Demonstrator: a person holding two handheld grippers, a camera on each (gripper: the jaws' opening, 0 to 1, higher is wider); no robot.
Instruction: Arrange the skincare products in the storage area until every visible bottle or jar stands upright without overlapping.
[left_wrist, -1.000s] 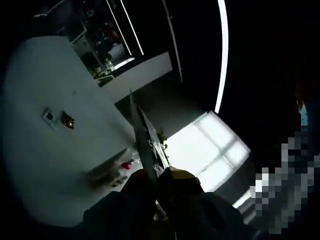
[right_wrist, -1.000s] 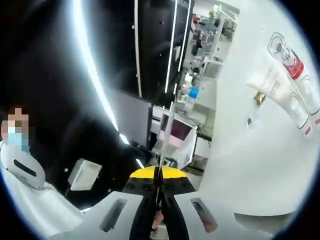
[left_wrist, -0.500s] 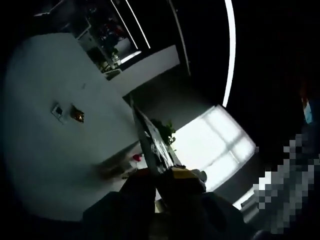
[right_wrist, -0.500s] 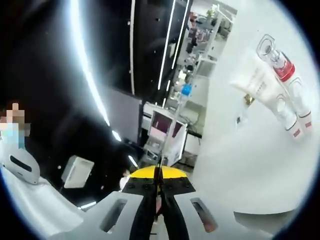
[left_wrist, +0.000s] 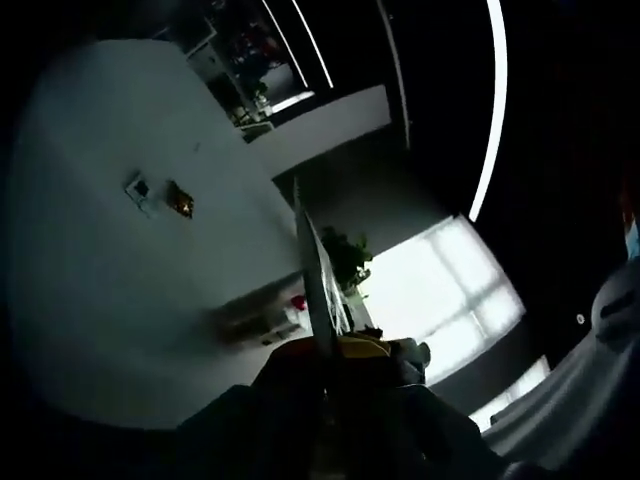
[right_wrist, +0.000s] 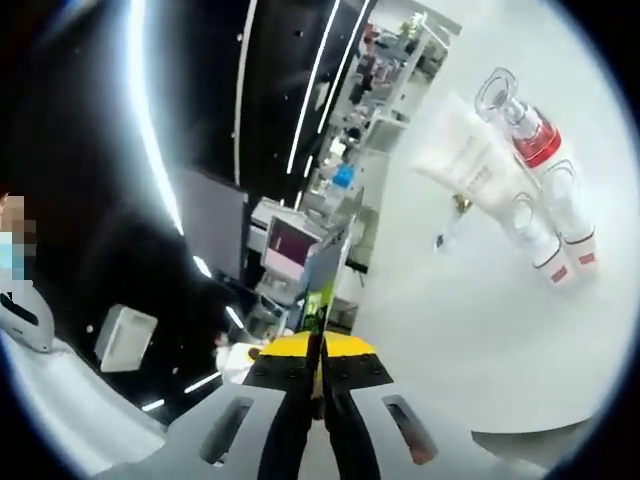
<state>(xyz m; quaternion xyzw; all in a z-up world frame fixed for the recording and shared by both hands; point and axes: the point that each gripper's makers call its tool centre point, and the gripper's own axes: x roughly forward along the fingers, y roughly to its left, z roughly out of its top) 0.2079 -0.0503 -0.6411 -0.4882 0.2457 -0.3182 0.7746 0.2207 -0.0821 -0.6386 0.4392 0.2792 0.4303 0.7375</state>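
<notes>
The skincare products lie close together on a white surface (right_wrist: 470, 330) at the upper right of the right gripper view. They are a white tube (right_wrist: 468, 160), a bottle with a red band and clear cap (right_wrist: 520, 128), and two small clear bottles with red ends (right_wrist: 558, 225). They look laid flat, side by side and touching. My right gripper (right_wrist: 333, 285) is shut on nothing, well short of them and to their left. In the dim left gripper view my left gripper (left_wrist: 308, 240) is also shut on nothing, over a white tabletop (left_wrist: 90, 310).
Two small items, a gold one (left_wrist: 181, 201) and a square one (left_wrist: 136, 187), sit on the white tabletop. A bright window (left_wrist: 440, 295) and a plant (left_wrist: 346, 258) stand behind. Shelving and a screen (right_wrist: 290, 245) fill the dark room. A person in white (right_wrist: 40, 400) is at the left.
Both views have swung with the hands, so the products now sit further left in the right gripper view. Both grippers remain shut and nothing was picked up.
</notes>
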